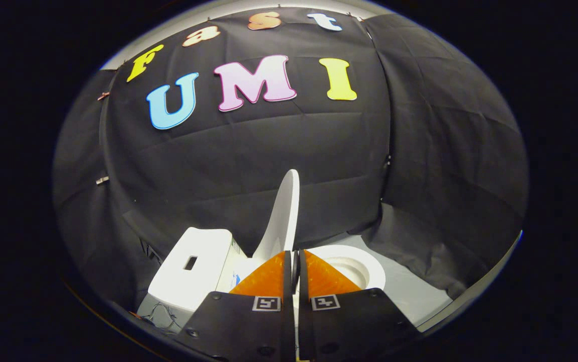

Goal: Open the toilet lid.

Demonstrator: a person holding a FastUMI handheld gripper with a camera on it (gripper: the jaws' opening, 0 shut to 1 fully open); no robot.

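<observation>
Lid (285, 216) standing raised, edge-on to me, tilted slightly back toward the tank (196, 266), rising just beyond my fingertips. Seat ring and bowl (364, 264) exposed to the right of it, on the grey floor (409, 291) of the booth.

My tongs (295, 261) are clenched: the two fingers sit nearly together with only a thin slit between them. Whether the lid's lower edge is caught in that slit I cannot tell; the fingers hide the spot where they would meet it.

Judgement: the opening looks close to done, lid near upright but perhaps not yet resting against the tank.

Risks from here:
- If the lid has not passed its balance point, pulling away could let it drop back onto the seat.
- If the tongs do pinch the edge, withdrawing without loosening would drag the lid forward again.
- Pushing on too hard could knock the lid into the tank or jolt the small toilet on the floor.
</observation>
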